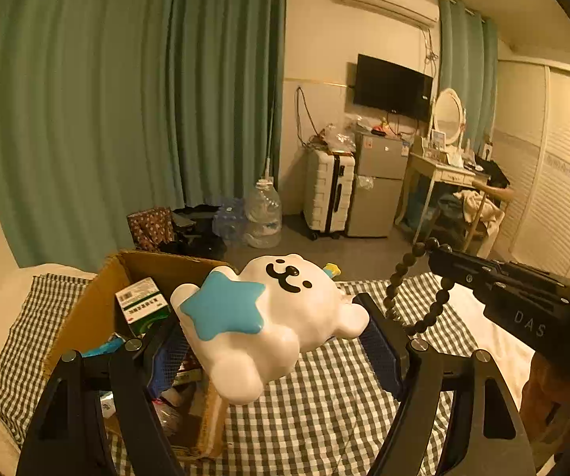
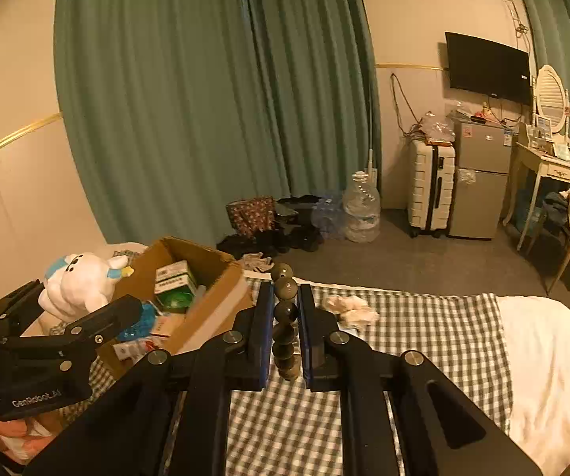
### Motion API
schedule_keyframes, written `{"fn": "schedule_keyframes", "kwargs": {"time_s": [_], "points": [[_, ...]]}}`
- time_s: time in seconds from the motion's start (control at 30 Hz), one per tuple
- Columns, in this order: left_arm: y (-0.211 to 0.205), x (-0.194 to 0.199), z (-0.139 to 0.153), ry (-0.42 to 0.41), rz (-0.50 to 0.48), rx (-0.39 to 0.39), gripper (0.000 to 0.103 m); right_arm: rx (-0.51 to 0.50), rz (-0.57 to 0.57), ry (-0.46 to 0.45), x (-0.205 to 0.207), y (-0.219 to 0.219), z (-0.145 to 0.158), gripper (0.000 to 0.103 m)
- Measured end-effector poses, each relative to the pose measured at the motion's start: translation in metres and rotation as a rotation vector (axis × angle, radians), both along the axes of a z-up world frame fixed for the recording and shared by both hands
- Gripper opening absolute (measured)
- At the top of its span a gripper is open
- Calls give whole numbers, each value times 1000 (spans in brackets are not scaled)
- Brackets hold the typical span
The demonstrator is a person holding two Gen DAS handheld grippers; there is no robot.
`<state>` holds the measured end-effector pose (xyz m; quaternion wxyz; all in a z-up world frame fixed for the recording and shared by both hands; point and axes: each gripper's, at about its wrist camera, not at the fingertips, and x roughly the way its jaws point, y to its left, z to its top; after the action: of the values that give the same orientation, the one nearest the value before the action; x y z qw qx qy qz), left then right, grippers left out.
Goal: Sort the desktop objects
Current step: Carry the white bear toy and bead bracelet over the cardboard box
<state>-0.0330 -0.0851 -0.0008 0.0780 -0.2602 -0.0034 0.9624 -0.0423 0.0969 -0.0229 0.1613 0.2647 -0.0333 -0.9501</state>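
A white bear toy (image 1: 281, 329) with a blue star on its chest is held up between the blue pads of my left gripper (image 1: 273, 325), which is shut on it. The toy hangs over the right edge of an open cardboard box (image 1: 86, 309). My right gripper (image 2: 285, 293) is shut on a string of dark round beads (image 2: 287, 311), which loops below its tip (image 1: 440, 305) in the left wrist view. In the right wrist view the bear toy (image 2: 82, 277) and my left gripper (image 2: 78, 297) are at the left, beside the box (image 2: 209, 309).
The box holds a green and white carton (image 1: 144, 303) and several small packets. It stands on a checked cloth (image 2: 424, 337) over white bedding (image 2: 543, 357). A crumpled tissue (image 2: 350, 307) lies on the cloth near the right gripper's tip. Floor clutter and furniture are beyond.
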Motion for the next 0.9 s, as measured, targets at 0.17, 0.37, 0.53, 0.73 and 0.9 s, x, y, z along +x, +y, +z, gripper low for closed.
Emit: {"fn": "schedule_keyframes", "kwargs": {"time_s": [0.17, 0.37, 0.53, 0.73, 0.9], "points": [[-20, 1, 7, 19, 34, 0, 80, -27, 26, -24, -4, -19, 7, 11], [-46, 2, 12, 32, 79, -26, 80, -1, 55, 21, -1, -46, 21, 11], [-68, -2, 13, 22, 120, -23, 80, 33, 106, 38, -7, -74, 26, 11], [-98, -7, 7, 20, 174, -20, 80, 41, 171, 51, -14, -111, 26, 11], [-125, -12, -3, 1, 223, -15, 80, 36, 228, 43, -22, -141, 17, 11]]}}
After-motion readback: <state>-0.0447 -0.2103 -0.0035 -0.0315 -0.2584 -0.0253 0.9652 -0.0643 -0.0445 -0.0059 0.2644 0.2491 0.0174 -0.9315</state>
